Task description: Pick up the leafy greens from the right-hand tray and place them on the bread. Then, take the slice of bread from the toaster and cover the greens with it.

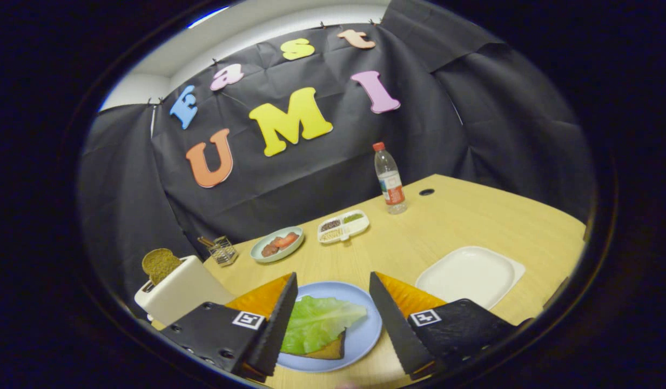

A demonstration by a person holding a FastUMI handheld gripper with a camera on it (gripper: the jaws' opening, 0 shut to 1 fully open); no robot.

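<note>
Desk: pale wooden desk (pixel 446 221) in a black-draped booth.
Greens: green lettuce leaf (pixel 316 324) already on toast slice (pixel 328 351), blue plate (pixel 360 337).
Jaws: gripper (pixel 333 319) wide apart, holding nothing.
Next: likely reach the brown bread slice (pixel 160 265) in white toaster (pixel 181 292).

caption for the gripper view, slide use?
Open gripper above green lettuce leaf on bread on blue plate; brown toast slice waits in white toaster.

I see a wooden table (pixel 446 227). On it sit a toaster (pixel 179 294), blue plate (pixel 365 335), white tray (pixel 468 275), bottle (pixel 390 181), small dishes (pixel 311 235).

My gripper (pixel 333 319) hovers, fingers spread apart.
</note>
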